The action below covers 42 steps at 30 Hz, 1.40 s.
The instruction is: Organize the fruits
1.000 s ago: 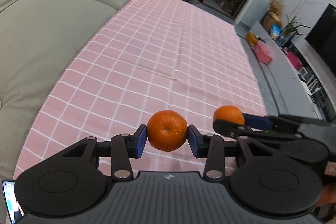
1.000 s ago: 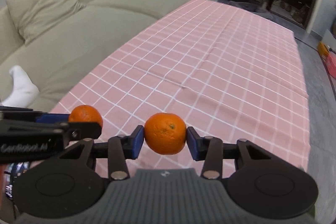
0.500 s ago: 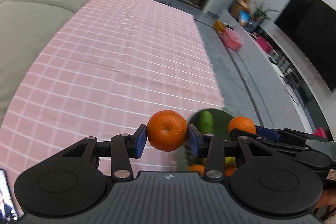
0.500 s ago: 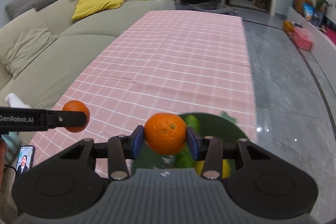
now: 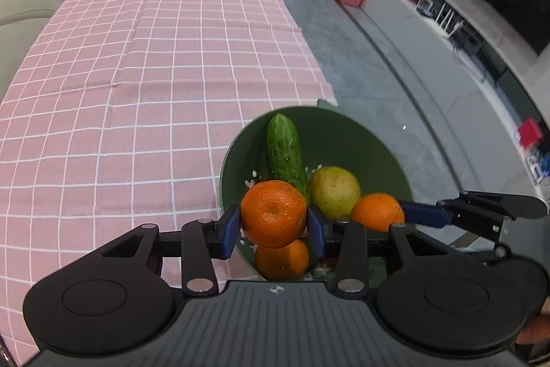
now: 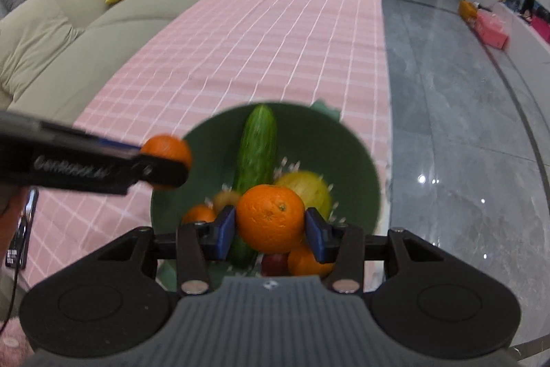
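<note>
A: What do we have in our left gripper (image 5: 273,222)?

B: An orange (image 5: 273,218), pinched between the two blue pads (image 5: 229,227), hanging over the near part of the green bowl (image 5: 374,140).

A: And our right gripper (image 6: 270,229)?

B: The same: its jaws squeeze a second orange (image 6: 270,218), also above the bowl. In the left view that gripper reaches in from 3 o'clock; in the right view the left one comes in from 9 o'clock.

A: What lies in the bowl?

B: A cucumber (image 5: 284,151) points toward 12 o'clock. A yellow-green fruit (image 5: 334,192) sits just beside it at 3 o'clock, and another orange (image 5: 281,258) rests below the one we hold on the left.

A: Where does the bowl stand?

B: On the pink checked cloth (image 5: 165,64), at its edge toward 3 o'clock, next to the grey floor (image 6: 464,112). The beige sofa (image 6: 68,33) runs along the cloth toward 9 o'clock.
</note>
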{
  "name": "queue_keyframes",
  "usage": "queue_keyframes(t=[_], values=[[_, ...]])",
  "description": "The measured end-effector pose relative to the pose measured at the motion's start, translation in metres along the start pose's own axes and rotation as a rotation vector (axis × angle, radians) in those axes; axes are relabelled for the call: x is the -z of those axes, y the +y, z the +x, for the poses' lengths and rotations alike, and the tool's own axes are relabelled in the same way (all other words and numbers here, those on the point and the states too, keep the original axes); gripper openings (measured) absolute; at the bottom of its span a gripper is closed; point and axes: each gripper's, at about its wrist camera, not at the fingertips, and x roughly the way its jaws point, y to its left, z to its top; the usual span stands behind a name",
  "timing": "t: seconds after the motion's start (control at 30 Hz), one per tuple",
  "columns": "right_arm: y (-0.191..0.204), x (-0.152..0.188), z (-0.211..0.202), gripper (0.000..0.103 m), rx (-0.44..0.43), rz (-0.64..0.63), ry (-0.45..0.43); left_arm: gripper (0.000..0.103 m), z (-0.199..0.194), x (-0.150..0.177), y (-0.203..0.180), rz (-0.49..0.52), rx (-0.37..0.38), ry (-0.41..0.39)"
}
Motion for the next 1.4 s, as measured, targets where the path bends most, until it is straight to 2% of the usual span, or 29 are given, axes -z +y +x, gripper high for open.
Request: queue_keyframes(t=[0.17, 0.3, 0.67, 0.8, 0.83, 0.87, 1.07, 1.23, 1.4], values=[[0.012, 0.009, 0.016, 0.041, -0.005, -0.071, 0.050, 0.047, 0.012, 0.003, -0.007, 0.076, -0.067, 0.029], [0.012, 0.011, 0.025, 0.041, -0.015, -0.072, 0.076, 0.047, 0.012, 0.002, -0.012, 0.139, -0.099, 0.022], [0.012, 0.014, 0.035, 0.043, -0.008, -0.074, 0.124, 0.048, 0.016, -0.001, -0.015, 0.172, -0.104, 0.023], [0.013, 0.016, 0.033, 0.044, -0.004, -0.078, 0.129, 0.055, 0.015, 0.000, -0.013, 0.166, -0.092, 0.020], [0.013, 0.016, 0.031, 0.047, -0.005, -0.078, 0.125, 0.058, 0.015, 0.000, -0.011, 0.159, -0.070, 0.022], [0.013, 0.016, 0.029, 0.054, -0.004, -0.076, 0.119, 0.058, 0.016, 0.000, -0.009, 0.146, -0.045, 0.027], [0.014, 0.010, 0.016, 0.055, 0.005, -0.072, 0.087, 0.060, 0.010, -0.001, -0.002, 0.092, -0.016, 0.020], [0.014, 0.004, -0.008, 0.061, 0.027, -0.061, 0.030, 0.063, -0.019, -0.005, -0.002, 0.086, -0.015, -0.047], [0.013, -0.003, -0.050, 0.078, 0.057, 0.005, -0.110, 0.066, -0.063, 0.001, -0.006, 0.095, -0.048, -0.186]])
